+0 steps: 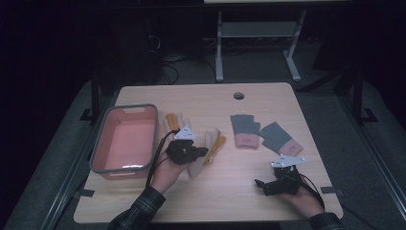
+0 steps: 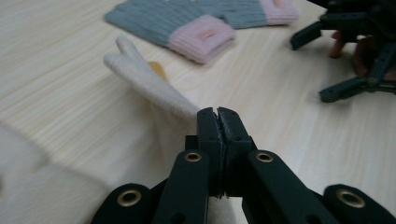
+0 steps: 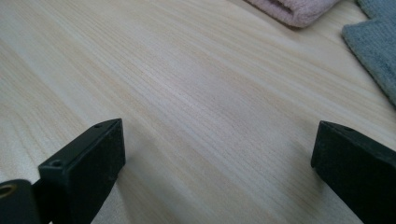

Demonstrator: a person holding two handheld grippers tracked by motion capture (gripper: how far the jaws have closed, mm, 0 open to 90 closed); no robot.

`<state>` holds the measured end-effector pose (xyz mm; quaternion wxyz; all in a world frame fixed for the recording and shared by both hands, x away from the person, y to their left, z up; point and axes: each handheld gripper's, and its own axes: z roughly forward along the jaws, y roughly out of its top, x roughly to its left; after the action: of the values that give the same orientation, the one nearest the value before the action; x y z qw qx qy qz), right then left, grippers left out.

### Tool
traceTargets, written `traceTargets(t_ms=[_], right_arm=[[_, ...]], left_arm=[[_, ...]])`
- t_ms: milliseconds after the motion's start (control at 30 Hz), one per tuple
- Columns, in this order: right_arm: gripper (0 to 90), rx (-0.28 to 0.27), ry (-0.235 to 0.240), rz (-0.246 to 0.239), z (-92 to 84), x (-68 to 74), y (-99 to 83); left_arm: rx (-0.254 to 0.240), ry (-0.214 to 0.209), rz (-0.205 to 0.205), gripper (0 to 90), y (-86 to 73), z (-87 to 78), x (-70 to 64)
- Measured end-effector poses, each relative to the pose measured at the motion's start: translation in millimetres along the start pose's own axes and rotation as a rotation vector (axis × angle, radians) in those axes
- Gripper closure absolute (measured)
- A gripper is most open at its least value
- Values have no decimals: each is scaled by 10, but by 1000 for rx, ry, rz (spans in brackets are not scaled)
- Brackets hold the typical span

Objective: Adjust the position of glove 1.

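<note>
Left tongs (image 2: 218,116) clamped on the cream glove (image 2: 149,84) — jaws pressed together over its fabric, glove fingers stretching away across the desk (image 2: 70,93). In the high view, cream glove (image 1: 210,148) near mid-desk, just right of the left tongs (image 1: 198,152), a second cream-and-orange glove (image 1: 173,122) beside the pink bin (image 1: 125,139). Right tongs (image 3: 215,154) spread wide over bare wood, holding nothing — resting low at the near right. Grey-and-pink gloves (image 1: 246,129) lying flat farther back.
</note>
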<state>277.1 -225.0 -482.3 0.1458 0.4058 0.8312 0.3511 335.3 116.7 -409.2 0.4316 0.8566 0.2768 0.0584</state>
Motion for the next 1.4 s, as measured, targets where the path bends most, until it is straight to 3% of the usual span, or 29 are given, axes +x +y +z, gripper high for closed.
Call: traceTargets(t_ms=[400,567,733,933,1200,1400], right_arm=[[23,0,0,0,0,0,0],[23,0,0,0,0,0,0],[23,-1,0,0,1,0,0],[23,-1,0,-2,1,-1,0],[23,0,0,0,1,0,0],[23,0,0,-1,0,-1,0]], left_arm=[[32,-92,33,874,-5,212,-229],[28,-116,37,821,-9,256,-275],[28,-110,35,775,-18,256,-274],[62,-64,35,894,-58,314,-195],[78,-7,30,894,-25,492,-30],[89,-17,14,895,-32,668,42]])
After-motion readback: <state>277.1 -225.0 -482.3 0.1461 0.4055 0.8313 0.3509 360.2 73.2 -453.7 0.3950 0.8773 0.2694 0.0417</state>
